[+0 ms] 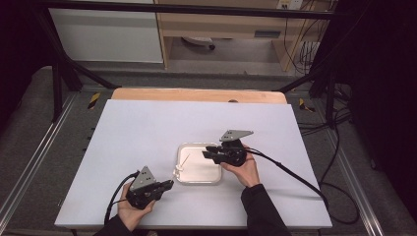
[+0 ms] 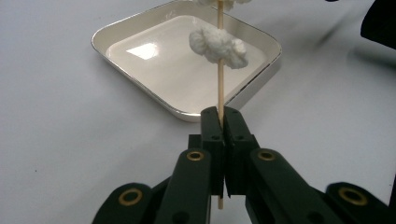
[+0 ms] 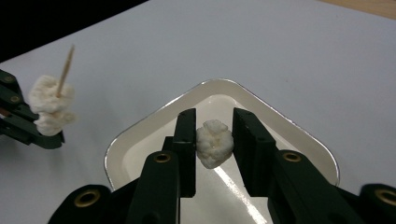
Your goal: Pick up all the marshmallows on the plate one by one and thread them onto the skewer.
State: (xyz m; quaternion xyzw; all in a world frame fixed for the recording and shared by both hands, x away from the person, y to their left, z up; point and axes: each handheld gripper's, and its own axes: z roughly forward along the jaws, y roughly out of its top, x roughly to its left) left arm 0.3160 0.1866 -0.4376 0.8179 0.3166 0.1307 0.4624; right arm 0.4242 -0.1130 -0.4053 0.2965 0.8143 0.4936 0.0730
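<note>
Right gripper view: right gripper (image 3: 214, 140) grasps a white puff (image 3: 214, 143) above the tray (image 3: 140, 135). At ten o'clock, left gripper (image 3: 28, 126) clenches the skewer (image 3: 64, 67) (two puffs on). Centre the puff on the tip, push straight.
</note>
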